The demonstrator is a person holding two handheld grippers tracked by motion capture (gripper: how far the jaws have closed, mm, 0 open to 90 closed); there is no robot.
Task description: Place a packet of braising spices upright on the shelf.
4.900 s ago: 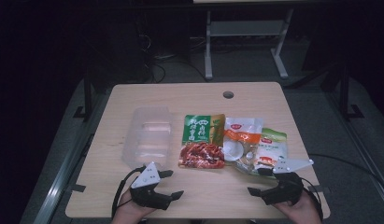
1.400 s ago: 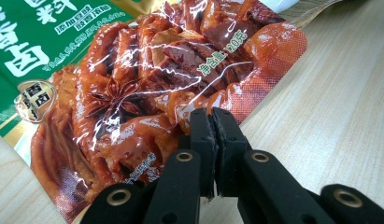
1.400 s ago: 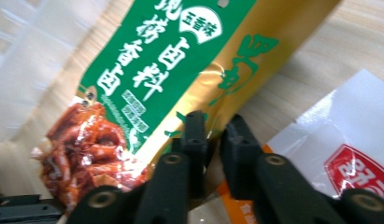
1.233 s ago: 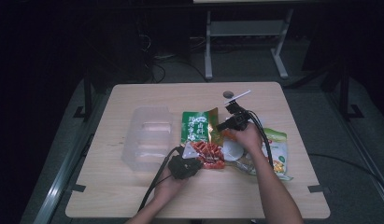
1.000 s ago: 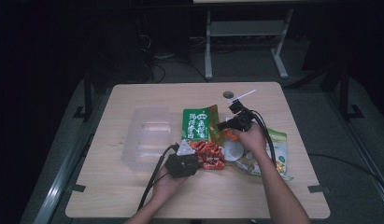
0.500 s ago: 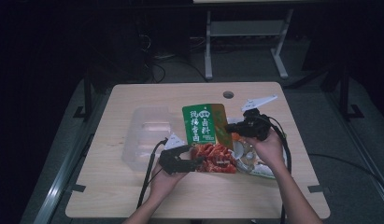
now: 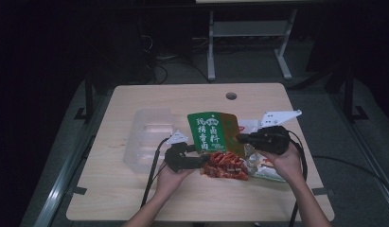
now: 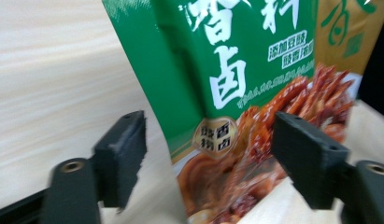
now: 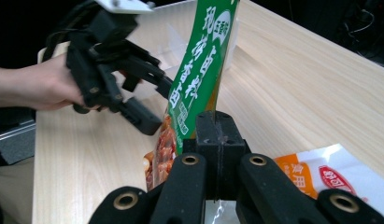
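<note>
Right tongs (image 9: 216, 135) clenched on green seasoning packet (image 7: 212, 134), held upright off the surface (image 7: 135, 198). Left tongs (image 8: 210, 158) released, just been opening, jaws straddling its lower edge. Clear tray (image 7: 145, 137) just left; orange packets (image 9: 320, 179) lie right.

The green packet (image 7: 216, 137) is a shiny food bag. Its top part is green with big white letters, one side is gold-brown, and its bottom part shows a picture of red, saucy food. It stands almost upright, lifted at its top, with its bottom end low by the tabletop (image 7: 135, 198). It is near the middle of the tabletop.
</note>
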